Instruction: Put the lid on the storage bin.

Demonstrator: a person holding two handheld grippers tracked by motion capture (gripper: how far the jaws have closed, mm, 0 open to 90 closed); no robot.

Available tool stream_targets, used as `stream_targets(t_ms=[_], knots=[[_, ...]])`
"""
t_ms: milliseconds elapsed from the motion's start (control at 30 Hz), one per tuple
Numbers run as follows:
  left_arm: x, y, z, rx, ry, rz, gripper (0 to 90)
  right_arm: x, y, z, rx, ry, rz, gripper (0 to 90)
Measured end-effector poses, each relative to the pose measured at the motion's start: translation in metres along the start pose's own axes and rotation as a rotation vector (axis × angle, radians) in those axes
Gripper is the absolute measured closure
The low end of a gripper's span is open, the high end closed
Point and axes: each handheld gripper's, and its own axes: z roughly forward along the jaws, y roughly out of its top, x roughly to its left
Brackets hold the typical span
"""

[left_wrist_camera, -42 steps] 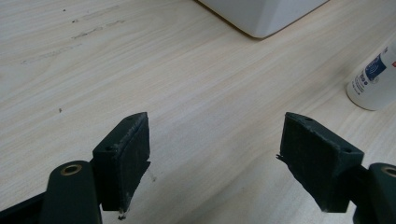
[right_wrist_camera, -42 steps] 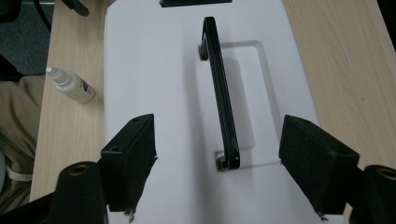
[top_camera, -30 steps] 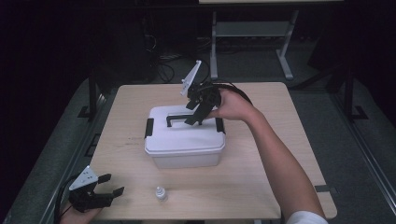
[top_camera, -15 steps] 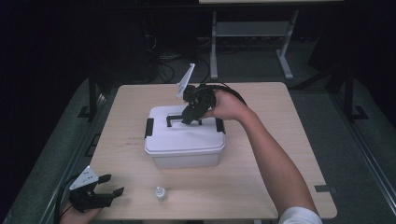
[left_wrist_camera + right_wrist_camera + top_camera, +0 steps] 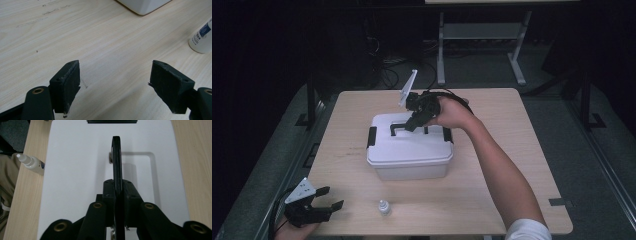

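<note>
White storage box (image 5: 409, 150) sits at the table's (image 5: 522, 165) centre, its black carrying handle (image 5: 116, 157) standing upright and pinched between the jaws of the right gripper (image 5: 412, 125), which have just been closing on it. At about seven o'clock from the box, the left gripper (image 5: 324, 205) rests near the table's corner, jaws wide apart over bare wood. A small dropper bottle (image 5: 384, 207) stands at six o'clock.
</note>
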Motion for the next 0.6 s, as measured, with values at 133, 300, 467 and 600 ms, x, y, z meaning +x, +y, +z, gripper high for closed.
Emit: stream_targets(t_ms=[133, 300, 467, 600], knots=[[0.0009, -0.0001, 0.0003, 0.007, -0.001, 0.000, 23.9, 0.0003, 0.0014, -0.0001, 0.003, 0.006, -0.004, 83.4], [0.0014, -0.0002, 0.0004, 0.006, 0.001, -0.001, 23.9, 0.0011, 0.0019, -0.0008, 0.008, 0.006, -0.015, 83.8], [0.0012, -0.0002, 0.0007, 0.008, -0.001, 0.000, 23.9, 0.0021, 0.0027, -0.0016, 0.004, 0.003, -0.018, 83.9], [0.0014, -0.0001, 0.0003, 0.005, 0.000, -0.001, 23.9, 0.0033, 0.0033, -0.0032, 0.001, 0.000, -0.014, 83.9]])
